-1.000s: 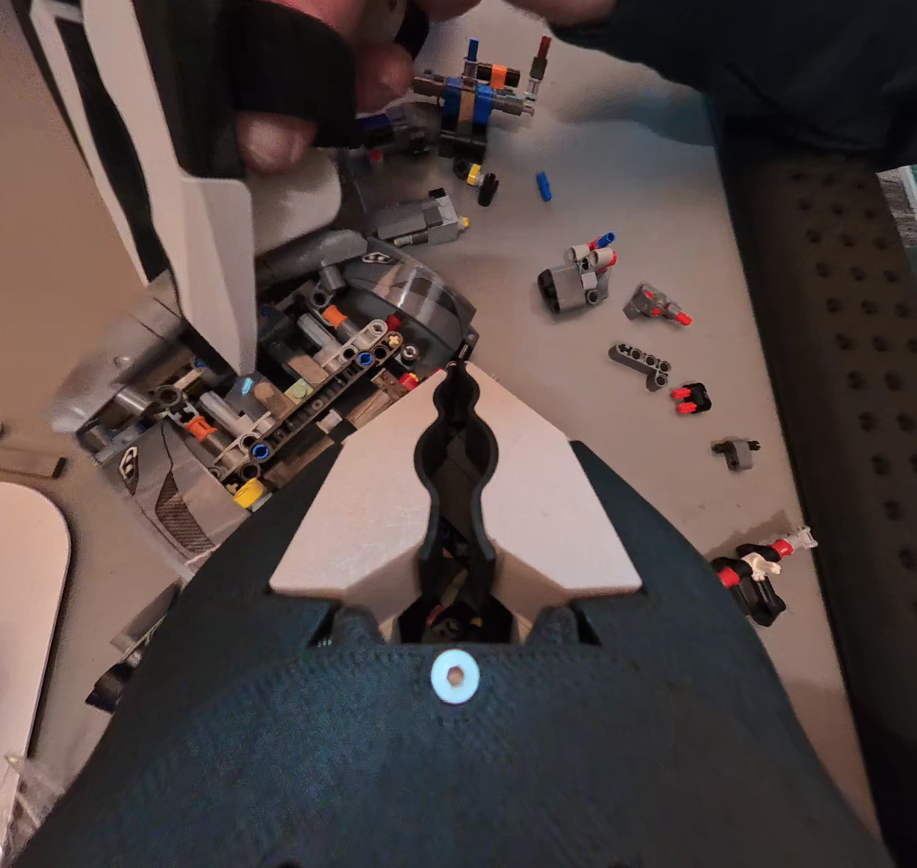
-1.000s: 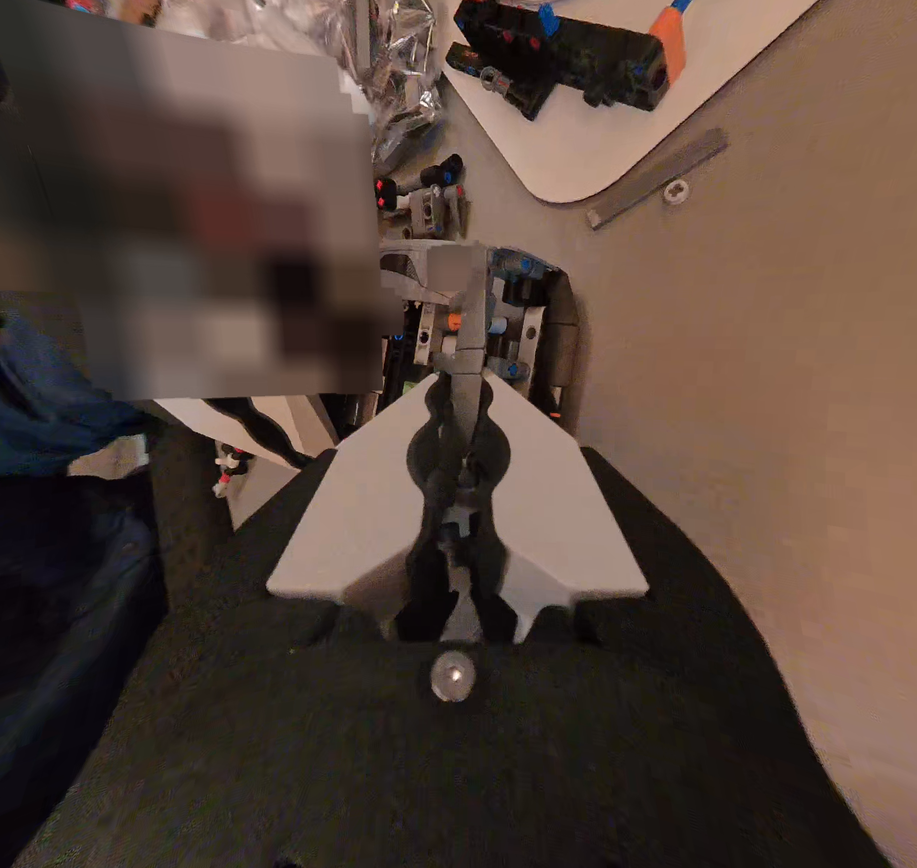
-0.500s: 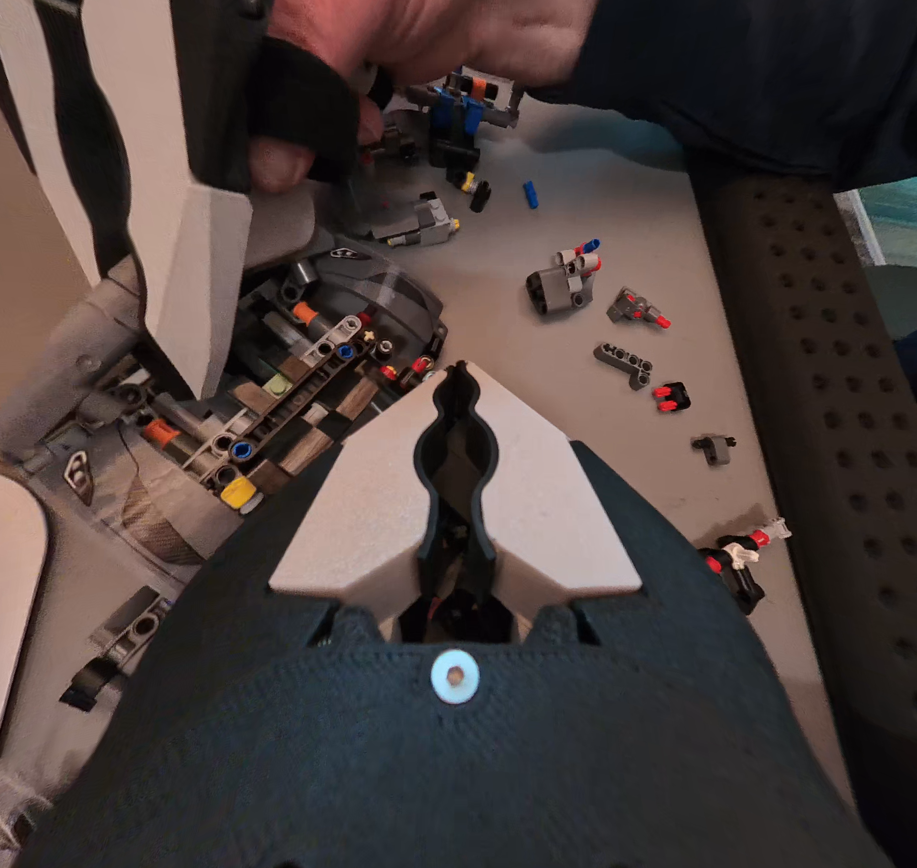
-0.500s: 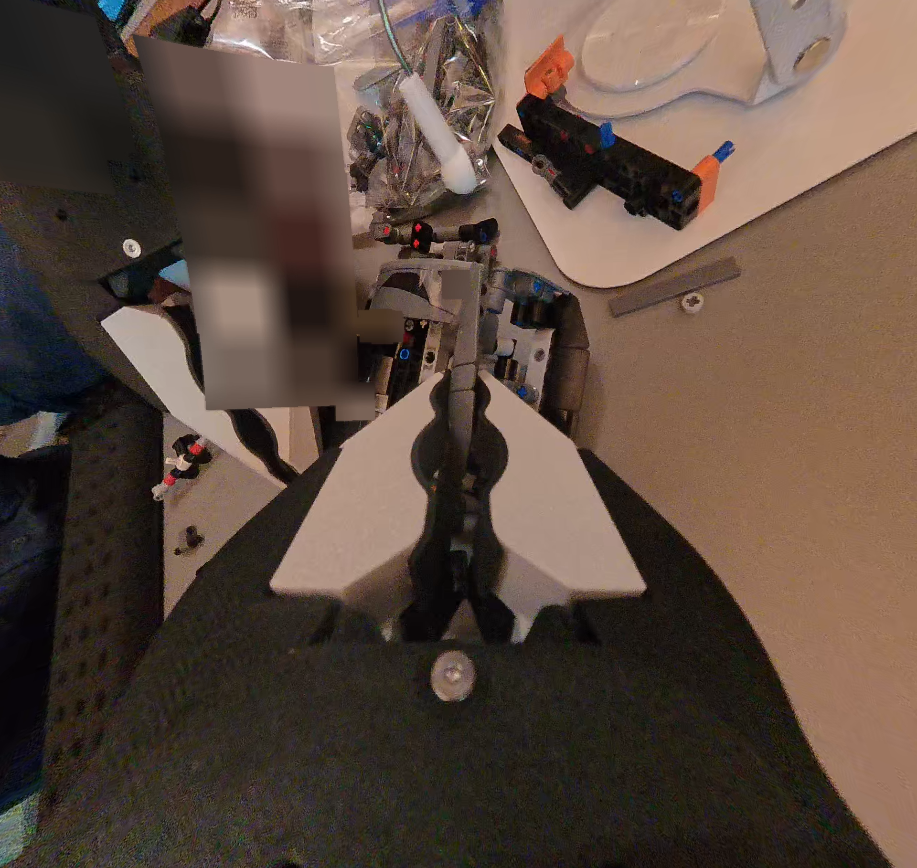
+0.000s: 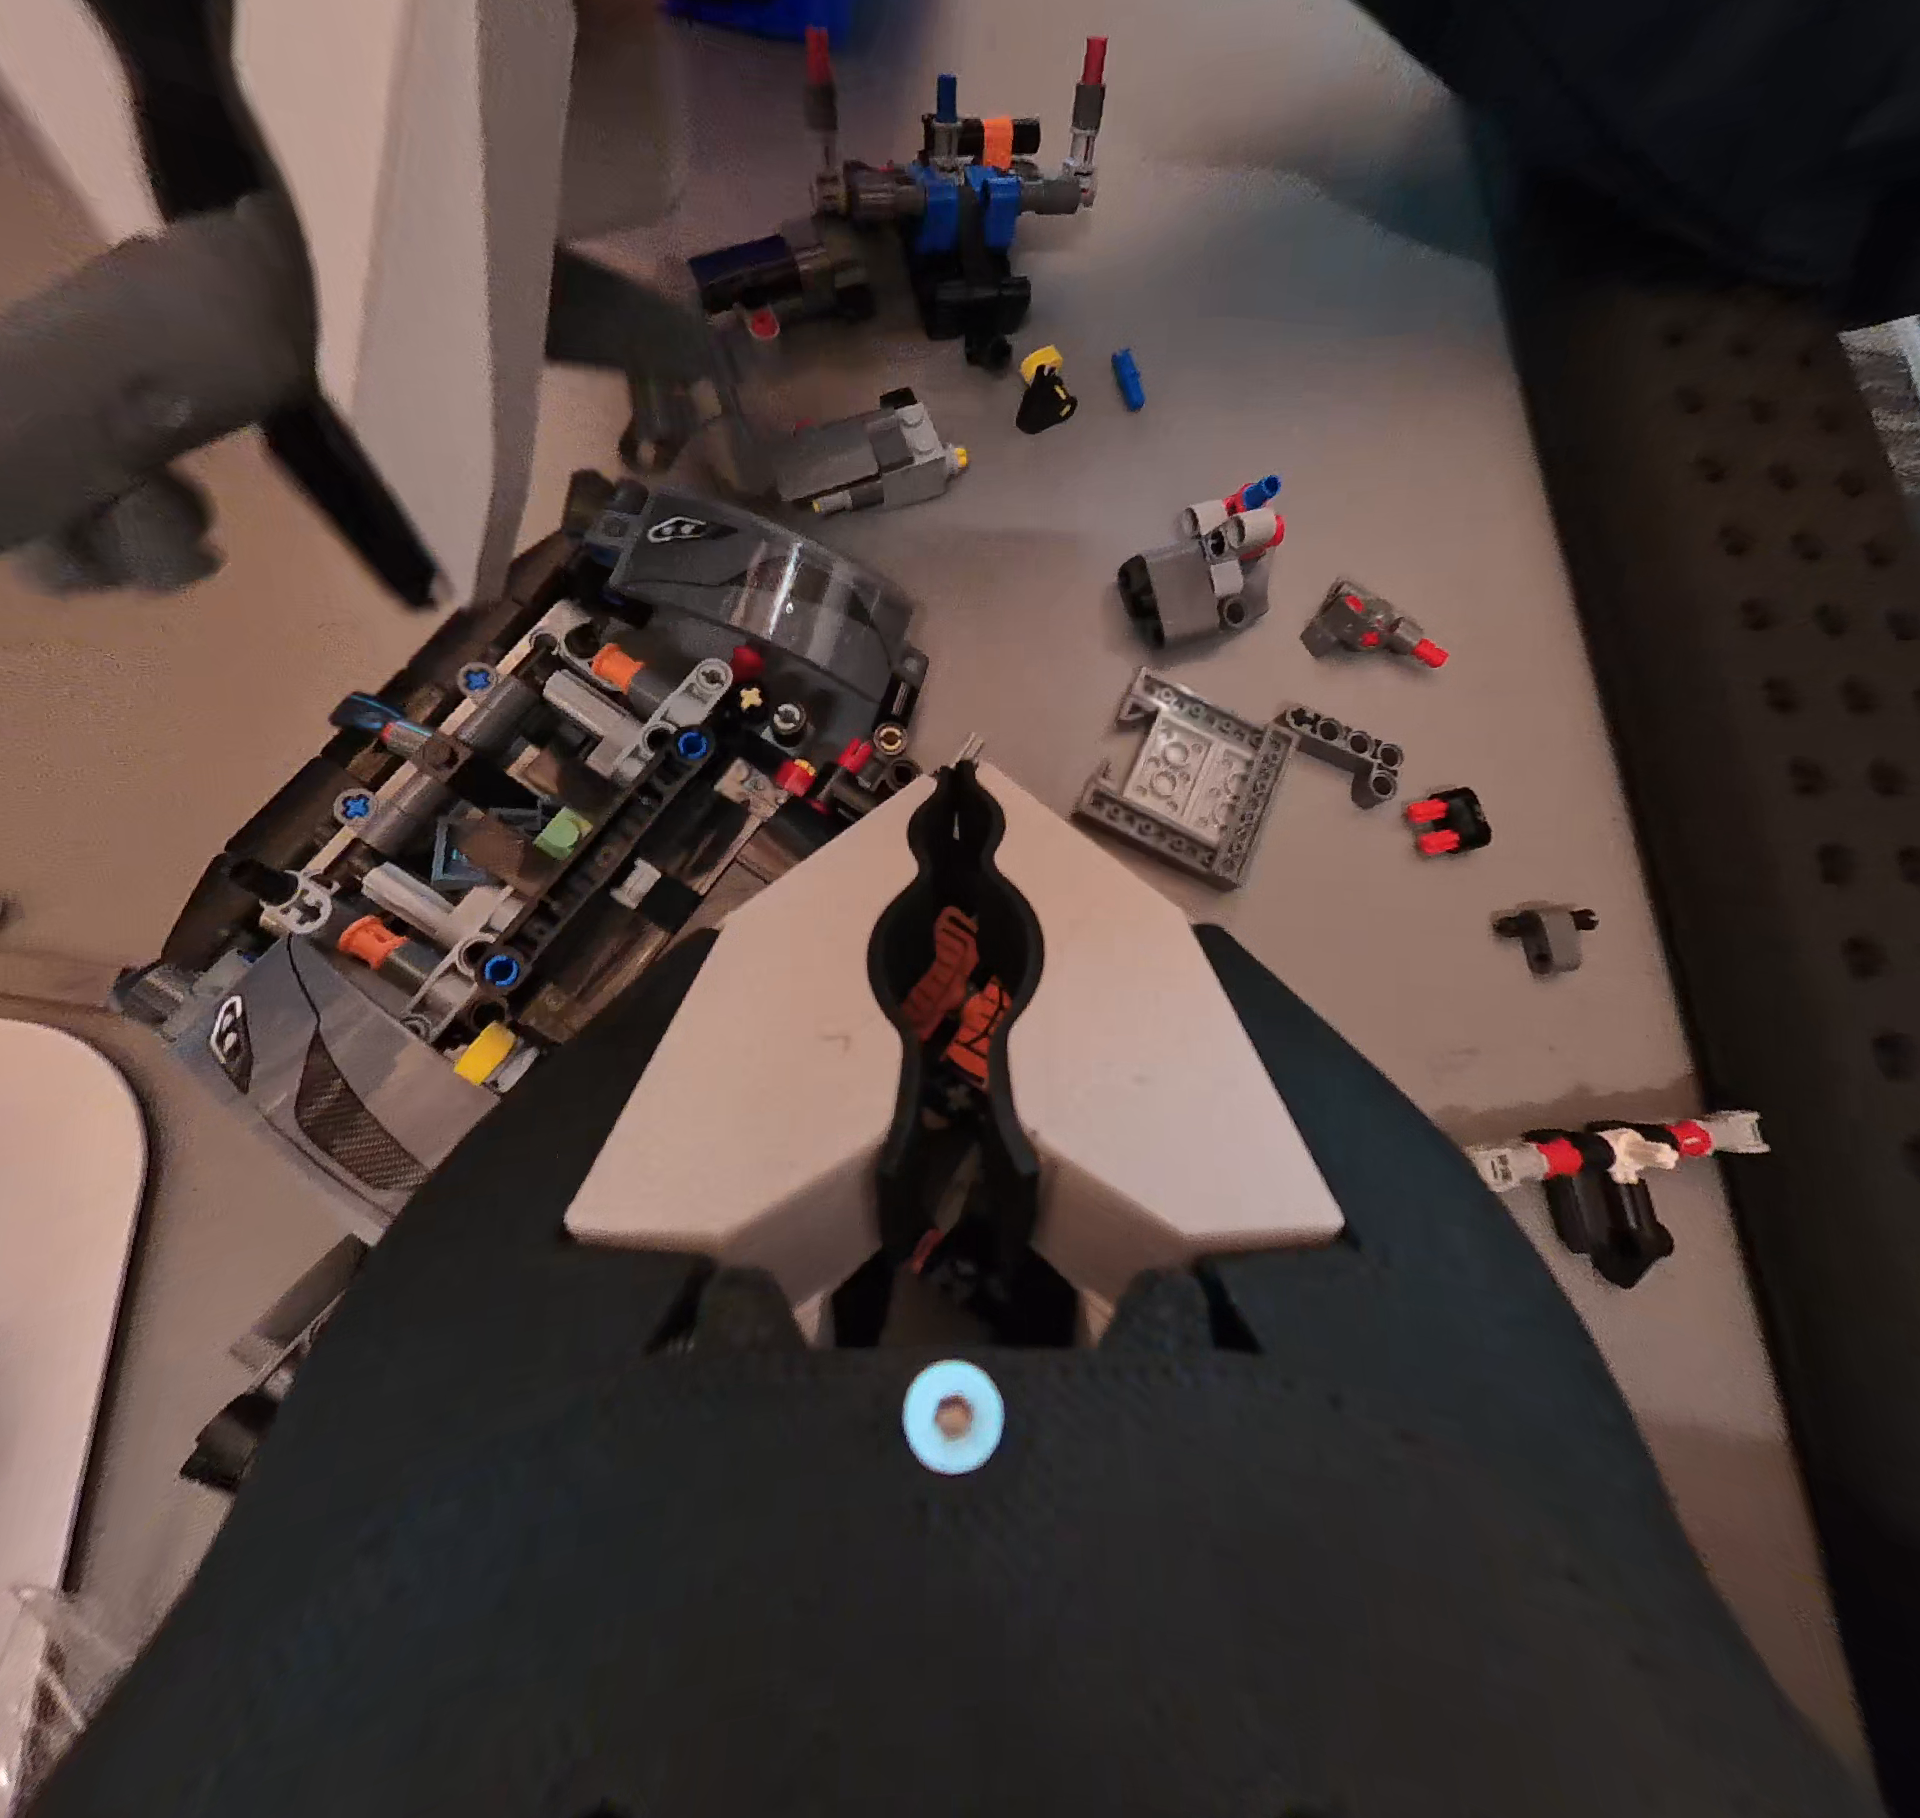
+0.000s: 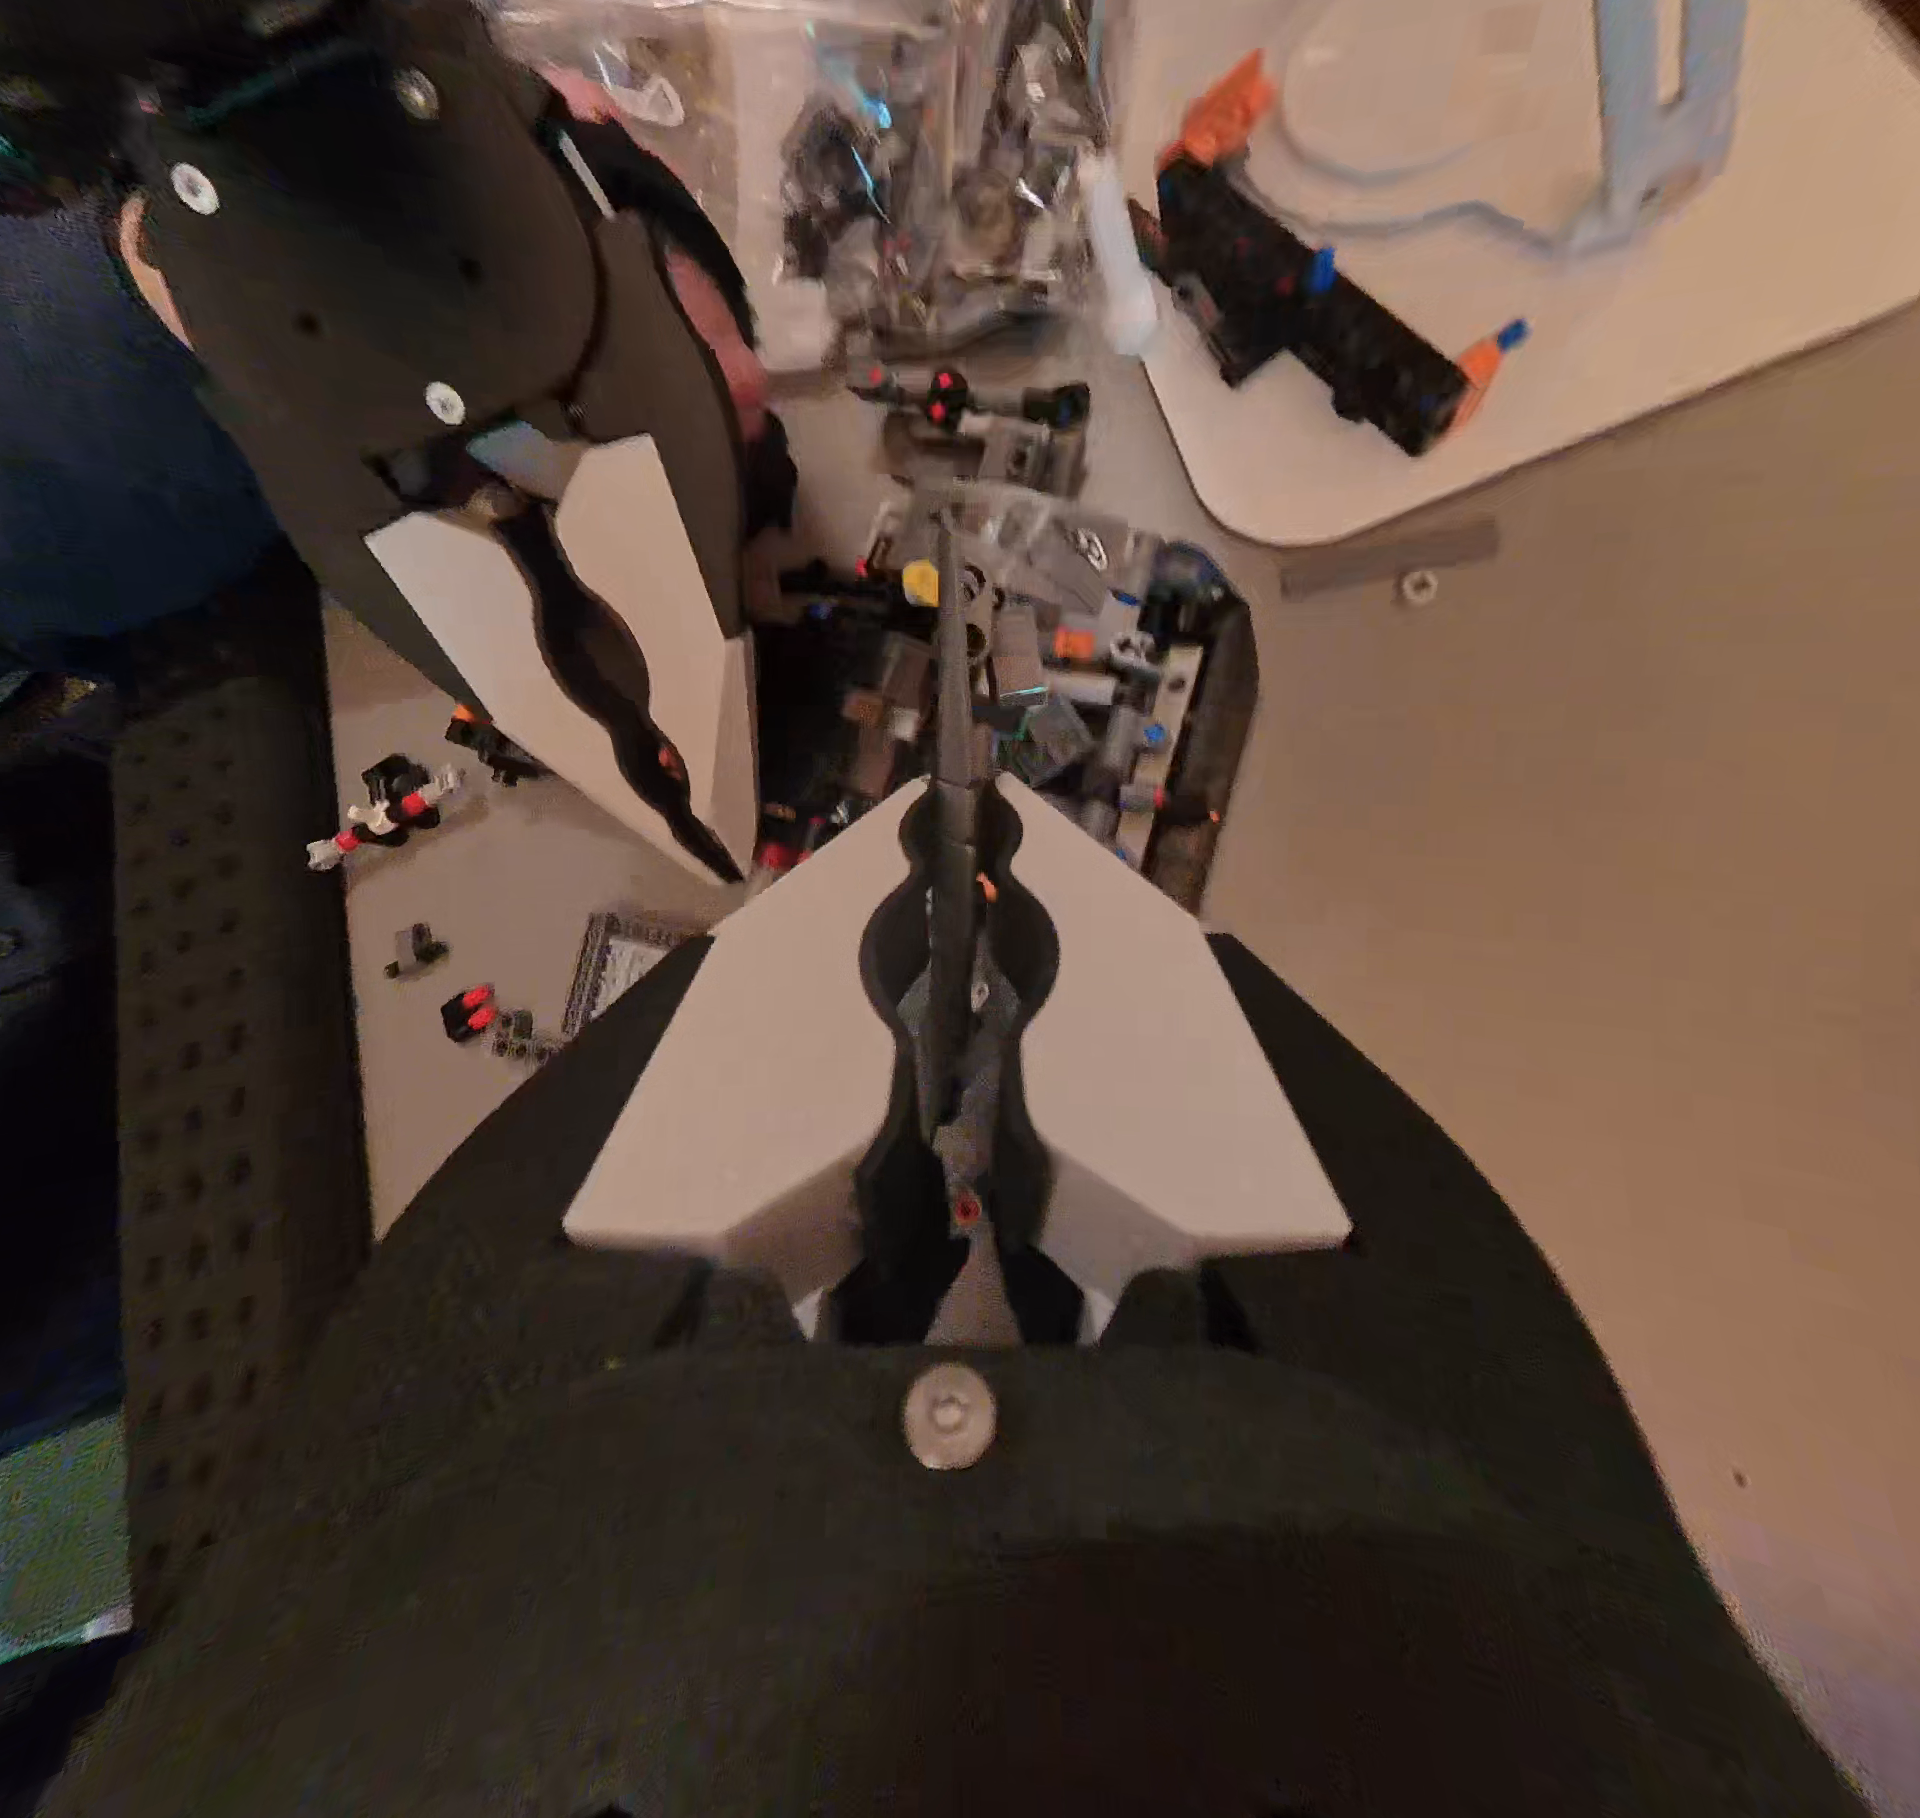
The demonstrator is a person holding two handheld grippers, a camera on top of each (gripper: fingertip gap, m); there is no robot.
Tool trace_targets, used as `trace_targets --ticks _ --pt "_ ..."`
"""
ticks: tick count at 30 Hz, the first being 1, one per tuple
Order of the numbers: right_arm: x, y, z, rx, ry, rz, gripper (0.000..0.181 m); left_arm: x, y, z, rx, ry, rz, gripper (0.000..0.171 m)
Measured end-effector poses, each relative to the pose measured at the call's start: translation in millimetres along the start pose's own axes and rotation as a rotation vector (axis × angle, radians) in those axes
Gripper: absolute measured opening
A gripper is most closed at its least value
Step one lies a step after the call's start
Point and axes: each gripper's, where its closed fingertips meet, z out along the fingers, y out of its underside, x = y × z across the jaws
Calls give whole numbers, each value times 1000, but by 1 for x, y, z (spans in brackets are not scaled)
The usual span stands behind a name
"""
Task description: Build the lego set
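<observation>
the smooth grey table (image 5: 1299, 241) fills both views, with a perforated dark mat (image 5: 1766, 625) running along its edge. on it lies the half-built lego car (image 5: 540, 812), a long dark chassis with a curved smoky windscreen, carbon-patterned grey panels and an open middle packed with beams, blue pins and orange bushes. the right gripper (image 6: 954, 802), pale wedge fingers on a rough black printed body, is clamped on a long thin dark grey panel (image 6: 951, 688) held edge-on and pointing out over the car; from the left wrist that same panel shows blurred and broad at the left edge. the left gripper (image 5: 961, 781) has its jaws pressed together with something orange and ribbed (image 5: 956, 979) sitting in the scalloped gap behind the tips (whether it is truly gripped, i cannot tell). only the right wrist shows the crinkly clear bags of parts (image 6: 914, 137), the rounded white board (image 6: 1558, 262) and the black beam assembly with orange ends (image 6: 1320, 303) on it. only the left wrist shows the blue-and-black subassembly with upright red-tipped axles (image 5: 956, 199), the flat studded light grey frame (image 5: 1184, 781), the grey block (image 5: 1195, 573), the bent black beam (image 5: 1345, 750) and a tiny blue pin (image 5: 1127, 378).
</observation>
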Motion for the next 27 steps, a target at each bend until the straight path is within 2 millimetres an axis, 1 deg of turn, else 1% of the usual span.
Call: trace_targets --ticks 2,4,5,6,7,8,9,12,14,15,16,17,19,20,21,23,24,25,27 --pt "3 18 -8 -72 -17 69 3 0 1 -2 -10 -6 0 0" --pt "6 32 -15 -149 13 109 11 -3 0 -6 -20 -34 1 0" --pt "4 41 -18 -202 16 120 14 -4 0 -8 -22 -44 0 0" --pt "3 48 -21 -251 27 122 22 -5 0 -11 -21 -59 -1 0" --pt "6 52 -23 -277 64 117 30 -8 -1 -14 -20 -77 -3 2" --pt "8 52 -25 -284 91 103 31 -9 0 -18 -20 -90 -7 4" --pt "5 50 -24 -288 92 70 33 -12 -1 -21 -14 -111 -11 5" --pt "1 35 -15 -251 116 -32 38 -25 0 -36 -9 -194 -35 8" --pt "2 27 -4 -249 142 -59 43 -38 0 -49 10 -263 -71 9" --pt "5 23 4 -244 169 -80 43 -42 0 -55 22 -288 -86 12" --pt "8 19 12 -240 193 -104 42 -52 0 -63 37 -348 -97 12" --pt "12 15 19 -235 222 -125 41 -61 1 -70 39 -405 -116 16" --pt "15 4 31 -205 266 -163 38 -72 5 -77 33 -468 -154 32" --pt "13 1 37 -197 261 -180 37 -80 8 -79 24 -513 -185 36" --pt "12 0 42 -201 254 -184 37 -84 14 -76 -4 -526 -210 40" --pt "8 0 45 -191 224 -182 31 -85 24 -61 -60 -504 -243 50" --pt "5 1 46 -186 199 -183 25 -88 29 -55 -83 -515 -268 46" --pt "3 2 47 -179 183 -177 18 -90 24 -53 -51 -509 -290 43" --pt "4 2 47 -165 167 -157 17 -91 24 -50 -54 -490 -317 40"
